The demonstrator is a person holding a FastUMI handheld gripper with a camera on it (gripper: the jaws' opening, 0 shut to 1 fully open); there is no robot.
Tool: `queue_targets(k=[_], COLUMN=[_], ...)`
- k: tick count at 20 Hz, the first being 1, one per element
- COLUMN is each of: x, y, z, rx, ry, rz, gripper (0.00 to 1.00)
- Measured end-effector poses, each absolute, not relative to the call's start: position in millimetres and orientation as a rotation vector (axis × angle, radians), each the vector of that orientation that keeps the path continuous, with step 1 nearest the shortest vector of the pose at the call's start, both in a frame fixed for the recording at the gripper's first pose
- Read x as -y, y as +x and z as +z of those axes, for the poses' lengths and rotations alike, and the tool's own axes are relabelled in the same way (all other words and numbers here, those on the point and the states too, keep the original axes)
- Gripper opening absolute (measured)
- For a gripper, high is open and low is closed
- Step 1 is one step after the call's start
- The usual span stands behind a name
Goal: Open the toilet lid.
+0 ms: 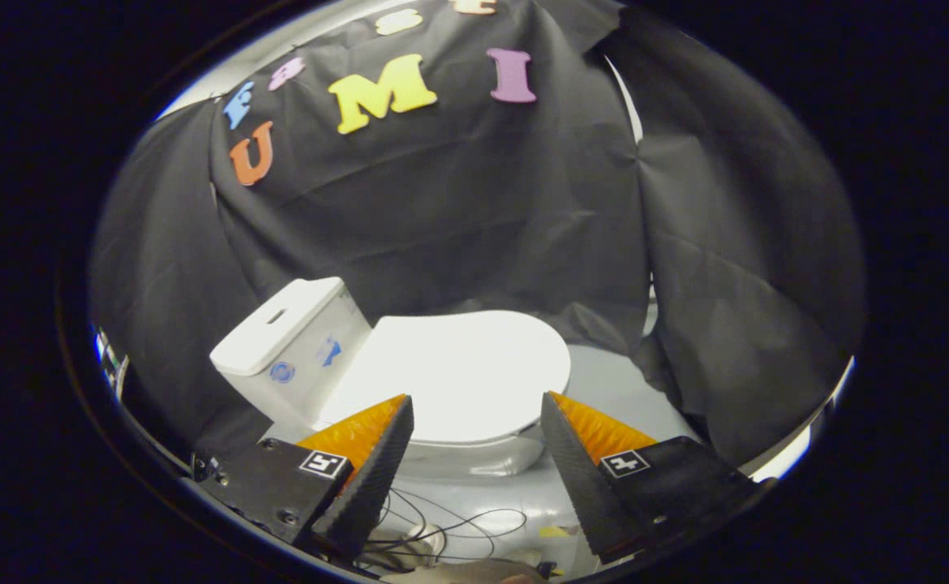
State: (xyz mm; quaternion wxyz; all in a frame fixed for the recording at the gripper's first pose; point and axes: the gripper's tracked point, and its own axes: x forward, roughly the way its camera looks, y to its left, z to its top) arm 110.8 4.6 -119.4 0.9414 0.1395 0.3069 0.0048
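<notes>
Nearest to me, under the gripper (pixel 476 405), I see a tangle of thin dark cables (pixel 442 527) lying on the grey floor (pixel 612 389). Something pale sits among them, but it is cut off and too blurred for me to tell what it is. A small yellow scrap (pixel 553 532) lies just right of the cables.

My gripper is open, its two fingers spread wide with nothing between them. Each finger carries a small square marker (pixel 323 464) on its housing.

Just ahead of the fingers stands the toilet (pixel 410 381), small and white, seen from above. The fingertips overlap the near rim of the bowl (pixel 474 458) in my view; I cannot tell whether they touch it. The lid (pixel 458 373) is down, lying flat over the seat. It is so brightly lit that its surface is washed out, and I cannot make out a seam between lid and seat.

The tank (pixel 292 345) stands to the left of the lid, with a slot-like mark on its top and two small blue marks on its side, too small for me to make out.

Beyond the toilet, the black cloth (pixel 442 211) hangs in folds as the far wall, and it hides the floor behind the toilet.
</notes>
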Motion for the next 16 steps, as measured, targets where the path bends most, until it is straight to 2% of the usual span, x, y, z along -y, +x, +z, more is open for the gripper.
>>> queue_targets(k=[9, 16], x=[14, 44], y=[139, 154], z=[-211, -255], rx=[-0.884, -0.941], ry=[0.496, 0.566], rz=[0.005, -0.071], gripper=[0.94, 0.93])
